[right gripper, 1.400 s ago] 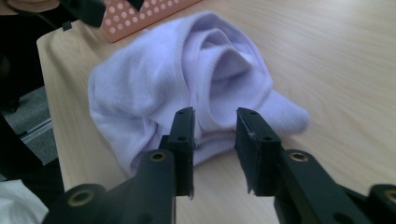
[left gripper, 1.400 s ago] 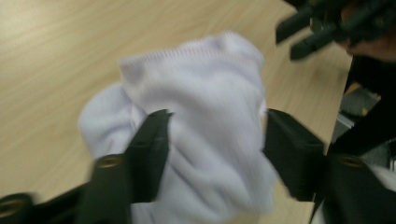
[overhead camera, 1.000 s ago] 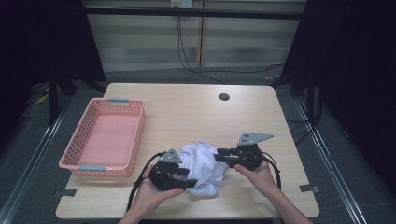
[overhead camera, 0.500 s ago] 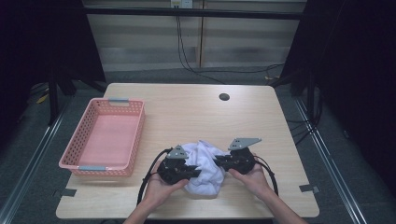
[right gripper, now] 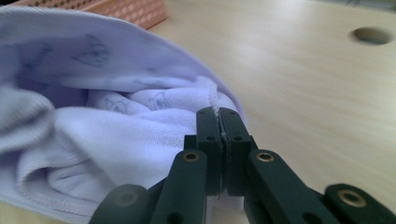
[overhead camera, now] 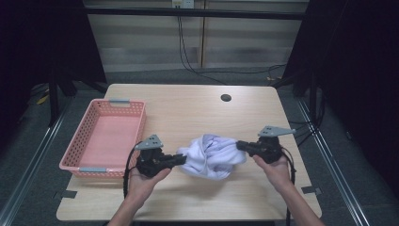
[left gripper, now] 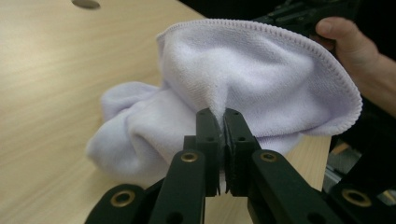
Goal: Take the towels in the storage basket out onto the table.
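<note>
Left gripper (left gripper: pixel 217 116): the jaws have just been closing and are now clamped on a pinch of the white towel (overhead camera: pixel 211 155), with the fabric caught between the pads. Right gripper (right gripper: pixel 217 114): its jaws have likewise just been closing and now pinch the towel's stitched hem. In the high view the left gripper (overhead camera: pixel 181 160) points right and the right gripper (overhead camera: pixel 239 145) points left, each held level from behind by a hand (overhead camera: pixel 143 181), forearms entering from the near edge. The towel hangs bunched between them at the near middle of the table (overhead camera: pixel 197 110), its lower folds on the wood. A pink basket (overhead camera: pixel 77 146) stands just left of the left gripper. The left gripper view shows the towel's looped edge; the right gripper view shows faint printed figures on the cloth.
</note>
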The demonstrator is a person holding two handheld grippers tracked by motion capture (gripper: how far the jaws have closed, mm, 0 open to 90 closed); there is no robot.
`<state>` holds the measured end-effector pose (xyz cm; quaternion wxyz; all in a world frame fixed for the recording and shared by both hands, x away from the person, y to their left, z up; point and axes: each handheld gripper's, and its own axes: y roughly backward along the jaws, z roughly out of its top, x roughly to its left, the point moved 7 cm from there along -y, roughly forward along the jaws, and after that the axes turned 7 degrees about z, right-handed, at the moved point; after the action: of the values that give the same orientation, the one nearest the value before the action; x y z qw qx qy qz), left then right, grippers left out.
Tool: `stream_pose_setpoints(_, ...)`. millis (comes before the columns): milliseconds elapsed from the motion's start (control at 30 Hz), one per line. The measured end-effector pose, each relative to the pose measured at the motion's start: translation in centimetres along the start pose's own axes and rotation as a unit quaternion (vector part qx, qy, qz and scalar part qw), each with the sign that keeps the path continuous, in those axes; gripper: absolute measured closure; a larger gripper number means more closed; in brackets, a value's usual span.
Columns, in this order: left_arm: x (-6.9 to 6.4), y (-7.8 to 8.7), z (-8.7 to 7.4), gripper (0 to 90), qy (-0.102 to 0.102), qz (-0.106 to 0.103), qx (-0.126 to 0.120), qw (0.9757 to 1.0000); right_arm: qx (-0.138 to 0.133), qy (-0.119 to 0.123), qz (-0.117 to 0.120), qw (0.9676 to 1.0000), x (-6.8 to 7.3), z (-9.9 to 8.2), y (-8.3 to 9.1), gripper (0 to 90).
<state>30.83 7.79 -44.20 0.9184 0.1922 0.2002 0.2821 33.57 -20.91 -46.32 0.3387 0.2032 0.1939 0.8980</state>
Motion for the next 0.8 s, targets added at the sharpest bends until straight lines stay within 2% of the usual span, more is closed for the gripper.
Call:
stream_pose_setpoints(33,0.3,0.6,0.4,86.6,0.005,-0.001,-0.009,0.9999,-0.013,-0.004,-0.009,0.9999,-0.7,0.5,0.7,88.1)
stream_pose_setpoints(100,1.0,1.7,1.2,86.8,0.014,0.015,-0.029,0.9994,-0.033,-0.012,-0.03,0.9989,-2.1,1.3,2.2,88.3)
stream_pose_setpoints(133,1.0,1.7,1.2,86.8,0.014,0.015,-0.029,0.9994,-0.033,-0.012,-0.03,0.9989,-2.1,1.3,2.2,88.3)
stream_pose_setpoints(167,1.3,2.3,1.6,86.9,0.022,0.013,-0.038,0.999,-0.051,-0.022,-0.05,0.9972,-3.6,2.2,3.8,88.4)
stream_pose_setpoints(200,1.9,3.4,2.4,86.9,0.024,0.021,-0.053,0.9981,-0.059,-0.025,-0.061,0.9961,-4.3,2.7,4.5,88.4)
stream_pose_setpoints(233,1.9,3.4,2.4,86.9,0.024,0.021,-0.053,0.9981,-0.059,-0.025,-0.061,0.9961,-4.3,2.7,4.5,88.4)
stream_pose_setpoints(267,2.0,4.0,2.8,87.1,0.022,0.026,-0.057,0.9978,-0.07,-0.019,-0.08,0.9941,-5.4,4.1,6.0,88.5)
stream_pose_setpoints(300,2.1,5.0,3.8,87.0,0.021,0.026,-0.074,0.9967,-0.079,-0.019,-0.092,0.9924,-5.9,4.9,6.8,88.5)
stream_pose_setpoints(367,1.9,5.4,4.4,87.1,0.017,0.022,-0.076,0.9967,-0.092,-0.015,-0.1,0.9906,-6.5,6.5,8.1,88.6)
stream_pose_setpoints(433,1.9,5.0,4.5,87.1,0.014,0.047,-0.067,0.9966,-0.098,-0.011,-0.107,0.9893,-7.0,7.8,9.0,88.4)
stream_pose_setpoints(500,2.0,4.6,4.3,86.6,0.019,0.043,-0.062,0.997,-0.084,-0.004,-0.111,0.9903,-7.4,8.3,8.5,88.0)
stream_pose_setpoints(533,2.2,3.9,3.9,86.6,0.024,0.036,-0.051,0.9977,-0.084,-0.004,-0.111,0.9903,-7.4,8.3,8.5,88.0)
stream_pose_setpoints(567,2.9,1.9,2.5,79.6,0.037,0.032,-0.007,0.9988,-0.061,-0.003,-0.111,0.992,-7.9,7.4,7.1,82.2)
stream_pose_setpoints(600,3.3,1.1,1.8,71.8,0.04,0.043,0.009,0.9982,-0.042,-0.007,-0.109,0.9932,-8.3,6.5,6.1,75.9)
stream_pose_setpoints(633,3.3,1.1,1.8,68.2,0.04,0.043,0.009,0.9982,-0.028,-0.012,-0.12,0.9923,-8.7,5.6,5.3,72.3)
stream_pose_setpoints(667,3.7,0.2,1.1,66.3,0.044,0.046,0.024,0.9977,-0.02,-0.017,-0.124,0.992,-9.0,4.8,4.7,67.4)
stream_pose_setpoints(700,3.7,0.2,1.1,63.0,0.044,0.046,0.024,0.9977,-0.019,-0.023,-0.12,0.9924,-9.1,4.1,4.3,62.3)
stream_pose_setpoints(733,3.8,0.2,1.1,63.0,0.045,0.05,0.022,0.9975,-0.019,-0.023,-0.12,0.9924,-9.1,4.1,4.3,62.3)
stream_pose_setpoints(767,3.8,0.3,1.2,58.0,0.046,0.047,0.019,0.9977,-0.022,-0.028,-0.122,0.992,-9.2,3.5,4.1,58.7)
stream_pose_setpoints(800,3.3,0.7,1.4,56.6,0.032,0.034,0.01,0.9989,-0.024,-0.03,-0.112,0.993,-8.7,2.7,4.0,59.1)
